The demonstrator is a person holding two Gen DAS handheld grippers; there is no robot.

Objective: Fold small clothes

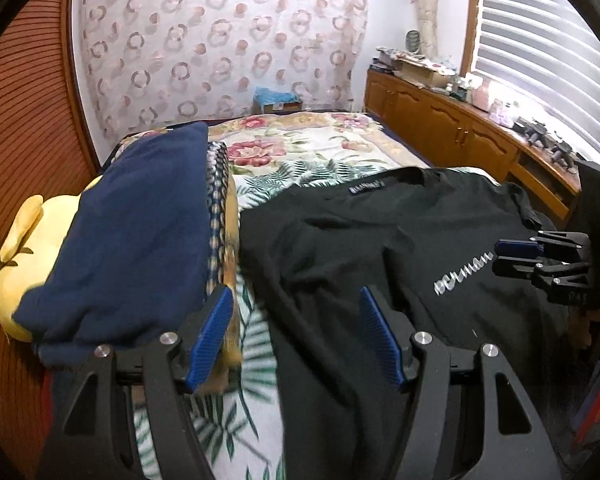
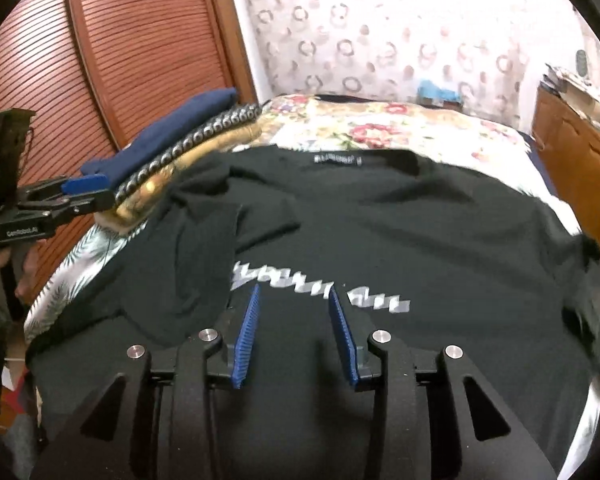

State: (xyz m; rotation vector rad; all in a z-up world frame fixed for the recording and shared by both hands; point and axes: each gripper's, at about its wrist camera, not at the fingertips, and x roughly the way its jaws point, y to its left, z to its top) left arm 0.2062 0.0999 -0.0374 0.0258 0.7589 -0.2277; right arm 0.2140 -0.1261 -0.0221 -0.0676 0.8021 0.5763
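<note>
The bed (image 1: pixel 324 148), under its flowered cover, is carrying everything here, and one black T-shirt (image 1: pixel 380 240) is lying spread across its near end, front up, collar label pointing toward the far wall and a line of silver lettering showing across the chest. Its sleeve on the stack side is lying rumpled over the body, so the shirt is not yet flat. I judge it to be light, limp cotton that is going to sag and bunch wherever it is lifted (no stiffness to lean on), so the sensible places to pinch are a shoulder seam and the hem corner below it, one per side, pulling gently taut before turning the fold.

Beside the T-shirt, toward the louvred door, one stack of folded clothes (image 1: pixel 140 240) is sitting: three layers are showing, a navy piece on top, a checked one under it and a mustard one at the bottom. One yellow soft toy (image 1: pixel 20 256) is peeking out beyond the stack.

The left hand-held gripper (image 1: pixel 296 336) is hovering over the T-shirt's stack-side edge with its blue fingers wide apart, gripping nothing. The right hand-held gripper (image 2: pixel 294 334) is hanging over the lettering, fingers parted too, and empty.
</note>
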